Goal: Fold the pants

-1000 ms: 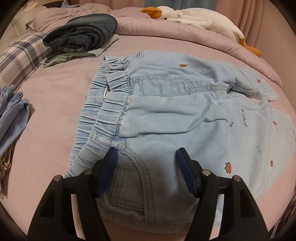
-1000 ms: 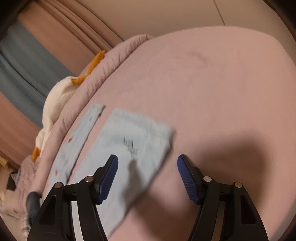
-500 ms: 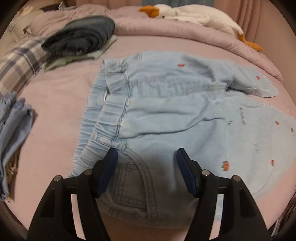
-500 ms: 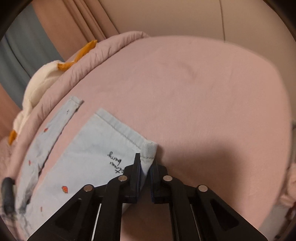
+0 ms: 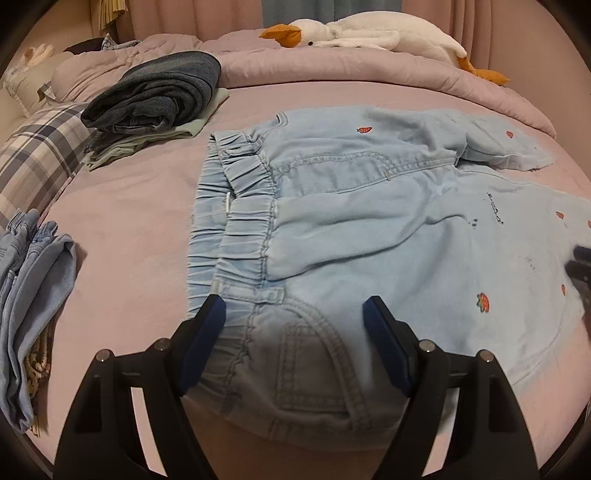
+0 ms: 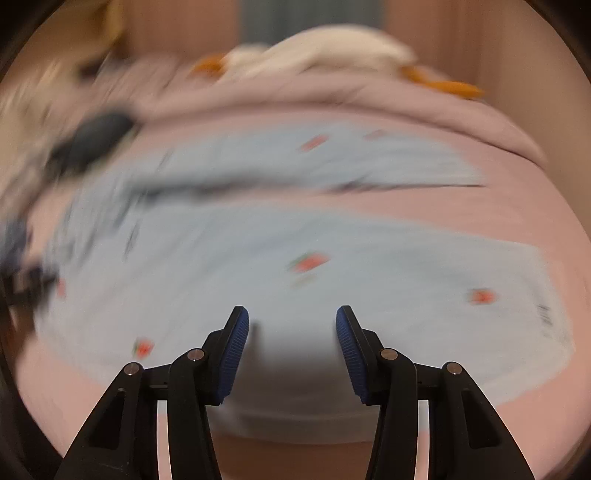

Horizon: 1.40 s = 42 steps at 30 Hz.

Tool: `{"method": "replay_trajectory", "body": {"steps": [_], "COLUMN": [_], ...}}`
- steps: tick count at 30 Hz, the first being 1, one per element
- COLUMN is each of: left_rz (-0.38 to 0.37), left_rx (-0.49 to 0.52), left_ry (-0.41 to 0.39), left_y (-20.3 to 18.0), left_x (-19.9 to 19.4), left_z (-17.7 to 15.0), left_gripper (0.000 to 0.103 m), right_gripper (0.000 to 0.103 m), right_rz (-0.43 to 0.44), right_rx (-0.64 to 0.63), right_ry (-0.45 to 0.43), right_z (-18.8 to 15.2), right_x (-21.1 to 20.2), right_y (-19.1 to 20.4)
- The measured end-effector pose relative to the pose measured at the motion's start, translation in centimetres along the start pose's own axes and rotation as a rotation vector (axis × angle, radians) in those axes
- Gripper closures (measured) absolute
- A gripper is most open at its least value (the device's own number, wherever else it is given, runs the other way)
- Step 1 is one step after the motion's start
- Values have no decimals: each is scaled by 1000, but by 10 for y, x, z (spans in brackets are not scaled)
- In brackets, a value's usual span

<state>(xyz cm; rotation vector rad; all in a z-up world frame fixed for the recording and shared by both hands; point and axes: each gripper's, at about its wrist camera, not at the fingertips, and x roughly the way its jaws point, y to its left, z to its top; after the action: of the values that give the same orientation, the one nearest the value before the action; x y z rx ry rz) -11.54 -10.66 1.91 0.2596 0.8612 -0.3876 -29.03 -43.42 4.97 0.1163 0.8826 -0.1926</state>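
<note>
Light blue denim pants [image 5: 351, 221] with small strawberry prints lie flat on the pink bed, elastic waistband to the left, legs running right. My left gripper [image 5: 293, 325] is open and hovers over the near waistband corner and back pocket. My right gripper [image 6: 291, 332] is open and empty above the near leg of the pants [image 6: 258, 266]; that view is blurred by motion. The right gripper's tip shows dimly at the right edge of the left wrist view [image 5: 581, 266].
A stack of folded dark jeans and green cloth [image 5: 155, 99] lies at the back left. A plaid pillow [image 5: 33, 162] and folded blue garments [image 5: 26, 288] sit at the left. A white goose plush [image 5: 369, 35] lies on the rolled duvet behind.
My right gripper was shut on the leg's hem corner half a second ago; it has let go, opened and swung round to face the pants. The left gripper has hardly moved.
</note>
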Motion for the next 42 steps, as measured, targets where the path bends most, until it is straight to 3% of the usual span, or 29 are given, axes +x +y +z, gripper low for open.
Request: {"method": "replay_trajectory", "body": {"steps": [1, 2, 3, 5, 6, 12, 14, 18, 20, 23, 25, 27, 30, 33, 39, 40, 41, 42], "left_rz": [9, 23, 20, -56, -66, -64, -46, -30, -15, -77, -91, -168, -265, -321, -406, -416, -433, -448], "left_rx": [2, -10, -37, -158, -190, -146, -150, -164, -143, -99, -53, -28, -37, -22, 68, 80, 96, 107], "left_ry": [0, 7, 21, 58, 50, 57, 40, 5, -7, -27, -26, 8, 102, 148, 237, 240, 238, 242], "left_y": [2, 7, 13, 31, 37, 39, 50, 78, 85, 90, 89, 91, 96, 99, 94, 93, 92, 92], "left_x": [-1, 0, 3, 10, 10, 11, 9, 17, 22, 34, 49, 68, 96, 112, 131, 132, 131, 131], "left_z": [0, -2, -2, -6, -8, 5, 16, 47, 64, 95, 116, 133, 150, 160, 166, 166, 166, 168], "left_gripper": [19, 9, 6, 3, 3, 4, 6, 6, 6, 6, 9, 18, 27, 27, 31, 35, 49, 56], "right_gripper": [54, 54, 54, 54, 54, 52, 33, 32, 32, 32, 32, 32, 32, 32, 32, 32, 32, 32], "right_rz": [-4, -57, -81, -39, 0, 146, 152, 157, 187, 263, 241, 181, 149, 108, 152, 157, 185, 233], "right_rx": [-57, -117, -152, -178, -173, -262, -259, -219, -213, -224, -269, -321, -397, -517, -618, -637, -629, -585], "right_ry": [56, 56, 38, 8, -6, 20, -15, 23, 0, -70, -124, -145, -111, -27, 102, 146, 220, 282], "right_z": [-1, -1, 1, 11, 18, 54, 60, 95, 113, 129, 147, 168, 200, 228, 244, 243, 242, 241], "right_x": [14, 17, 13, 8, 8, 60, 71, 80, 69, 47, 45, 58, 89, 130, 173, 182, 193, 203], "right_y": [13, 25, 31, 43, 48, 105, 114, 113, 105, 94, 87, 85, 88, 100, 100, 100, 98, 93]}}
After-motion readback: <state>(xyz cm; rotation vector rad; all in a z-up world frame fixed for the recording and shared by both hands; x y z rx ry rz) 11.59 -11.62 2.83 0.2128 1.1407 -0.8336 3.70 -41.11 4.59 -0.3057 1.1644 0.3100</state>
